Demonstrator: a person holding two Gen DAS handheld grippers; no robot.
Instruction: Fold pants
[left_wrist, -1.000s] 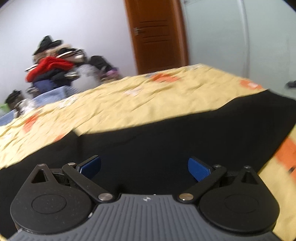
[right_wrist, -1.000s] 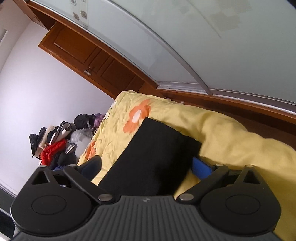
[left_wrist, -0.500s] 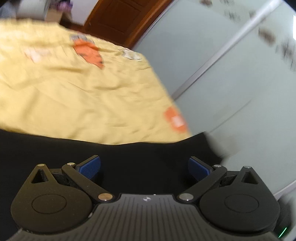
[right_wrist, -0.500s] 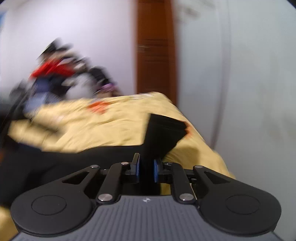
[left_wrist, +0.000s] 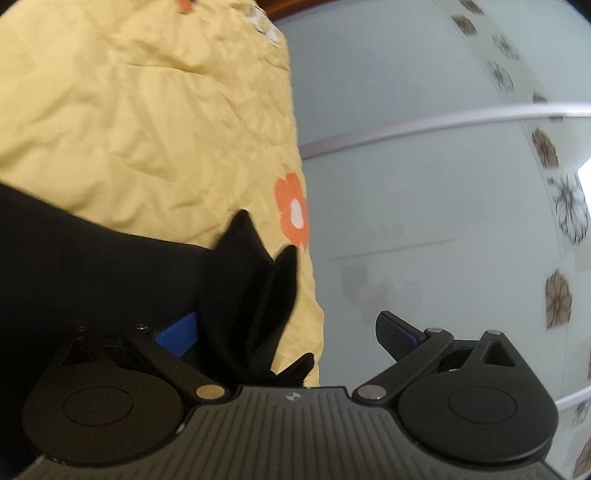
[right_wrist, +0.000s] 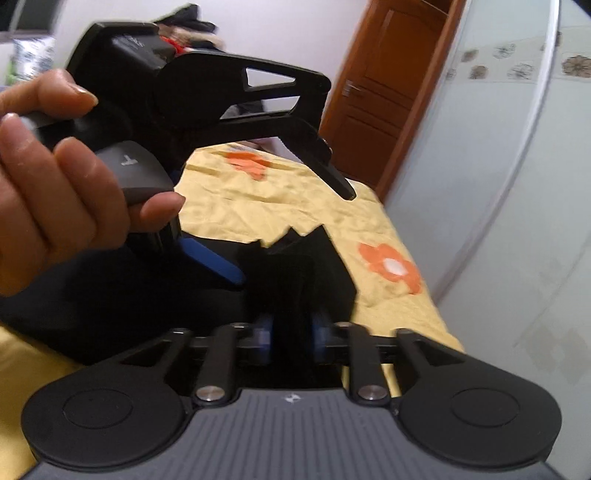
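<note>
1. The right gripper (right_wrist: 290, 338) is now clenched on a bunched fold of the black pants (right_wrist: 295, 280). A second ago its blue pads stood wide apart around the flat cloth, so the grasp on this end is freshly made.

2. The left gripper (left_wrist: 284, 328) remains released, its jaws wide apart. The change is that a peaked corner of the pants (left_wrist: 247, 295) now stands between them, against the left pad (left_wrist: 177, 330), where half a second ago only flat cloth lay below. I judge it is lined up for a pinch not yet made.

3. In the right wrist view the person's left hand (right_wrist: 62, 177) brings that gripper in just beside the right one, its blue pad (right_wrist: 212, 260) low over the cloth. Motion blur hides whether the pad touches the fabric.

4. The rest of the pants lies spread across the yellow flowered bedsheet (right_wrist: 295, 199), near the bed's edge by the pale wardrobe panels (left_wrist: 424, 184).

5. Both tools have swung to the same end of the garment, which suggests a two-handed lift to carry it over for the fold.

6. Beyond, a brown door (right_wrist: 384, 92) and a heap of clothes sit against the far wall.
</note>
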